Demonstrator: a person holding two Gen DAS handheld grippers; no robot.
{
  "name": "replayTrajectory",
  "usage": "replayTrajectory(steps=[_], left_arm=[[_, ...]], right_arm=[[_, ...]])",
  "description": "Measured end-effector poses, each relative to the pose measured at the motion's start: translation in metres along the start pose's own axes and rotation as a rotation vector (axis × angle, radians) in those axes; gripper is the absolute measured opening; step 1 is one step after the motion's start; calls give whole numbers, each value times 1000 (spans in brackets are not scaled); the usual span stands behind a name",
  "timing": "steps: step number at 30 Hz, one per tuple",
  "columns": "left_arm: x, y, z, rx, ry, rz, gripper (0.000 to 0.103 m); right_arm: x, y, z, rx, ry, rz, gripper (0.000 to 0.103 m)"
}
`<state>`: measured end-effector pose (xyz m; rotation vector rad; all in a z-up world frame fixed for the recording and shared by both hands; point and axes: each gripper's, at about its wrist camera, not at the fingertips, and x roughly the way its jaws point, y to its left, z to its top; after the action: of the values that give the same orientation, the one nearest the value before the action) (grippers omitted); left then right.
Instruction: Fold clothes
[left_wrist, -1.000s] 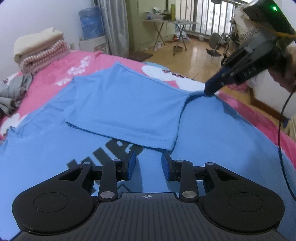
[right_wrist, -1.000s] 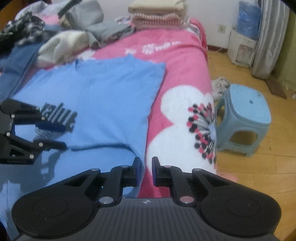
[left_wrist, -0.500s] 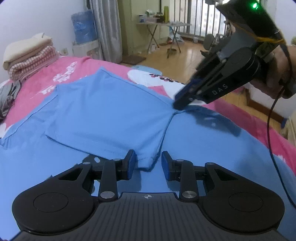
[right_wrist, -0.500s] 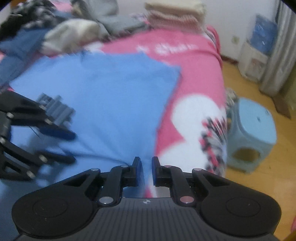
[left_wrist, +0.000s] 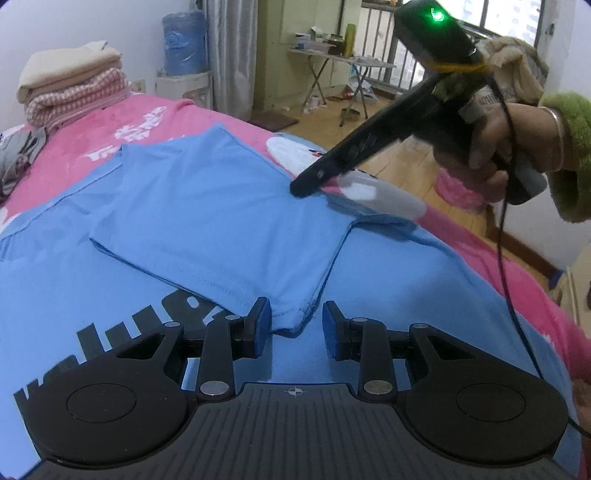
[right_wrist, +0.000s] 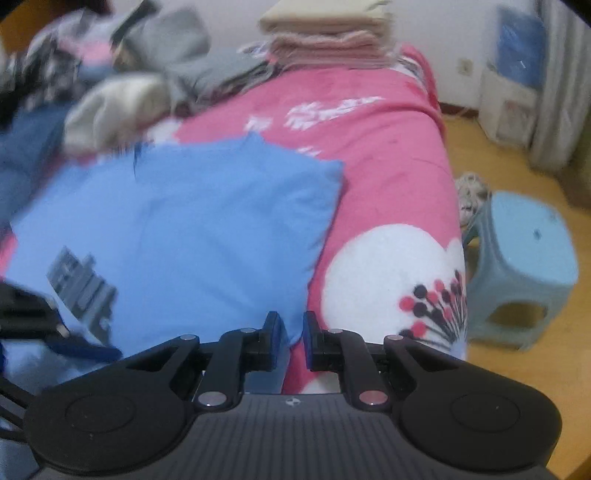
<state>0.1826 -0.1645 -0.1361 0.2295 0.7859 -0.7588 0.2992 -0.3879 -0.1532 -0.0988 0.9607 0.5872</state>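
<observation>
Your blue T-shirt (left_wrist: 207, 206) lies spread on the pink bedspread (right_wrist: 373, 147), printed side up, with dark lettering (left_wrist: 122, 332) showing near your left gripper (left_wrist: 295, 325). One side panel is folded inward over the body; its hemmed lower edge crosses just above the lettering and ends in a corner directly ahead of your left gripper.

Left gripper: the jaws stand partly apart. The folded corner sits in the gap between the blue pads (left_wrist: 263, 320). Neither pad visibly presses the cloth, so no grip is confirmed.

Right gripper (right_wrist: 293, 332): the jaws are nearly closed, leaving a narrow slot. In the right wrist view, the shirt's edge runs into that slot at the boundary between shirt and bedspread. That view is blurred, and you cannot tell from it whether the pads pinch the fabric. In the left wrist view, the tip of this gripper sits at the far folded edge of the shirt, close to the bed's side, held by your right hand (left_wrist: 480, 147) in a green cuff (left_wrist: 569, 155).

Surroundings: a stack of folded towels (right_wrist: 328, 33) rests at the far end of the bed. Unfolded clothing (right_wrist: 110, 74) is heaped beside the shirt. A light blue stool (right_wrist: 517, 266) stands on the wooden floor just beside the bed.
</observation>
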Motion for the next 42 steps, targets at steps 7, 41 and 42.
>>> replayTrajectory(steps=[7,41,42], left_arm=[[1,-2,2,-4,8,11,31],[-36,-6,7,-59,78,15,32],[-42,-5,6,-83,73,20,32]], right_arm=[[13,9,50,-63,-150,15,13],[-44,11,56,216,-130,270,15],[-46,18,55,206,-120,273,15]])
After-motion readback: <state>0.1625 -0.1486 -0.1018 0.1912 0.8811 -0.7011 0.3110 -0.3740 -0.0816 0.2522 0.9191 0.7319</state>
